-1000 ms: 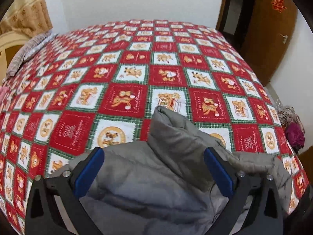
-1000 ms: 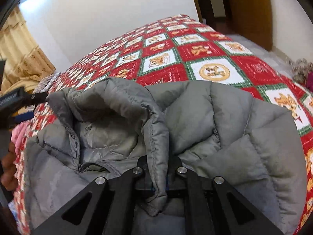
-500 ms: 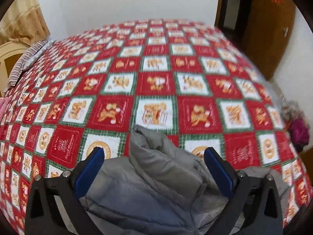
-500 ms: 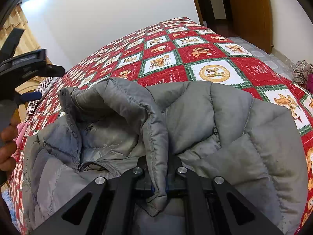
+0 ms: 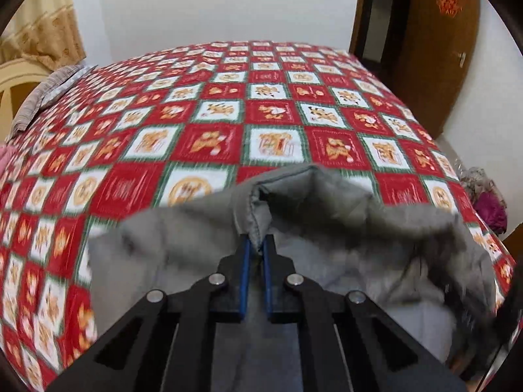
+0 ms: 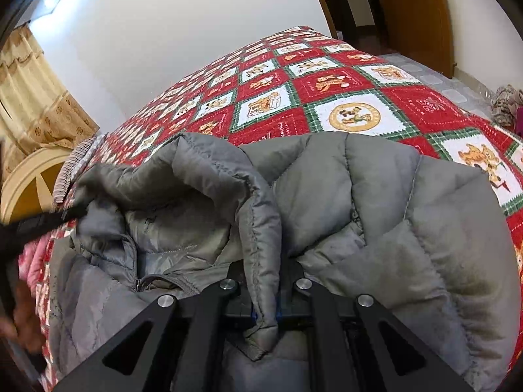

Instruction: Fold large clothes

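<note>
A grey quilted puffer jacket (image 6: 376,202) lies on the bed near its front edge, collar open and zip showing. My right gripper (image 6: 264,307) is shut on the collar's hem, which drapes over the jaws. My left gripper (image 5: 256,248) is shut on another fold of the jacket (image 5: 327,228), pinching its stitched edge between the blue pads (image 5: 244,274). In the right wrist view the left gripper's black body (image 6: 39,225) meets the jacket's left side.
The bed carries a red, white and green patchwork quilt (image 5: 261,114). A striped pillow (image 5: 49,91) lies at the far left. A wooden door (image 5: 438,39) stands at the right. A heap of clothes (image 5: 483,196) lies on the floor by the bed's right side.
My left gripper was open above the jacket and has come down and shut on a fold of its edge. My right gripper has kept its hold on the collar.
</note>
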Action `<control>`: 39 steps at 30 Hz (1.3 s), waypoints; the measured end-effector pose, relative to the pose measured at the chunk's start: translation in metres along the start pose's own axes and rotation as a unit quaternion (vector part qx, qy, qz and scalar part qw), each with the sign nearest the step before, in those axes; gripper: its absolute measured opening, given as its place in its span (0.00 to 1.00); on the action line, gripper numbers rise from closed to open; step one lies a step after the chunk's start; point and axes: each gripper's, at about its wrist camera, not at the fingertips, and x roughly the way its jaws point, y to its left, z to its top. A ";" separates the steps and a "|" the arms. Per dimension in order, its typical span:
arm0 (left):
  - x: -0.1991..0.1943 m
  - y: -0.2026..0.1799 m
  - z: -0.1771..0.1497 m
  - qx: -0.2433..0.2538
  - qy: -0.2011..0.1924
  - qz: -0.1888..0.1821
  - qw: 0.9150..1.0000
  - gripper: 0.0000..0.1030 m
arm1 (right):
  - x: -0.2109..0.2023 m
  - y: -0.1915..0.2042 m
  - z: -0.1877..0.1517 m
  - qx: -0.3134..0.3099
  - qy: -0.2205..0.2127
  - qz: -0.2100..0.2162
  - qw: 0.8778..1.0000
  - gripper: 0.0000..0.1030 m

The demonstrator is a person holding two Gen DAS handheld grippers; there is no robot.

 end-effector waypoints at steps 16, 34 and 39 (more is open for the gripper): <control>0.009 0.045 -0.001 -0.121 -0.030 -0.047 0.991 0.97 | -0.002 -0.002 -0.003 0.011 -0.011 0.007 1.000 0.08; 0.038 0.023 -0.012 -0.093 0.008 -0.037 0.995 0.09 | -0.003 -0.004 -0.003 0.017 -0.012 0.016 1.000 0.08; 0.058 0.036 -0.043 -0.102 -0.011 -0.002 0.995 0.13 | -0.003 -0.008 -0.003 0.024 -0.011 0.026 0.999 0.08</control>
